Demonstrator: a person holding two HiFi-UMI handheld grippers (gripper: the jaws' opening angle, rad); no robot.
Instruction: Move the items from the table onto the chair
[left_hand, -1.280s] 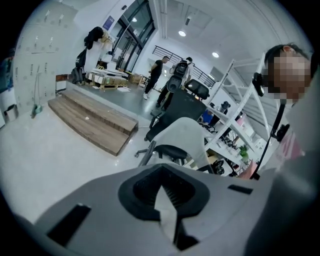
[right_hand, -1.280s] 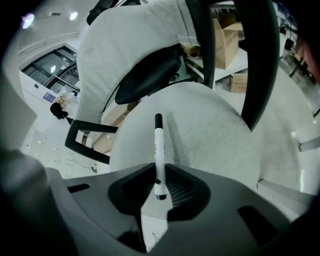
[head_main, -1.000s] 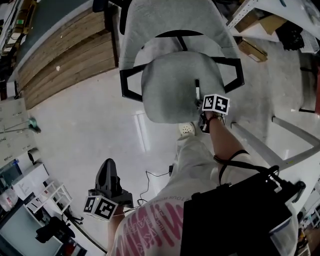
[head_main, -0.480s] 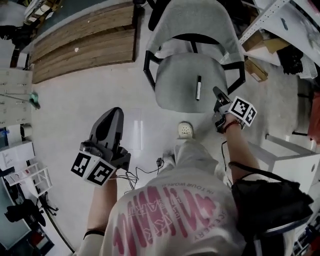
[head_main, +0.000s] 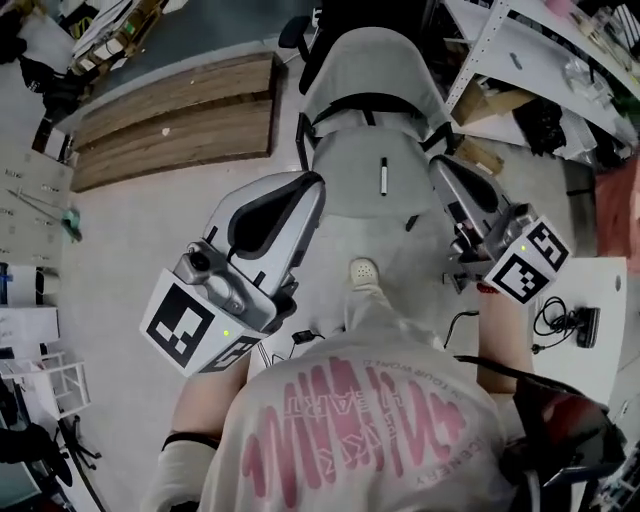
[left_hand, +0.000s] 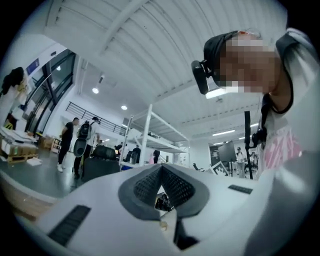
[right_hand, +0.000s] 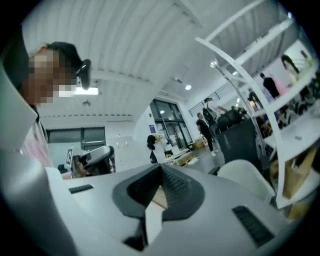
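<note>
We log the pen (head_main: 382, 176) lying on the chair (head_main: 345, 195) at upper centre, left gripper (head_main: 303, 190) jaws together and empty, right gripper (head_main: 440, 168) jaws just closed on nothing, and judge the black cabled device (head_main: 568, 322) on the table (head_main: 612, 285) at the right edge not yet moved.

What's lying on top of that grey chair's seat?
A dark marker lies on the grey seat, near its middle. The left gripper and right gripper, held up in front, cover the seat's side edges, so anything there cannot be seen.
</note>
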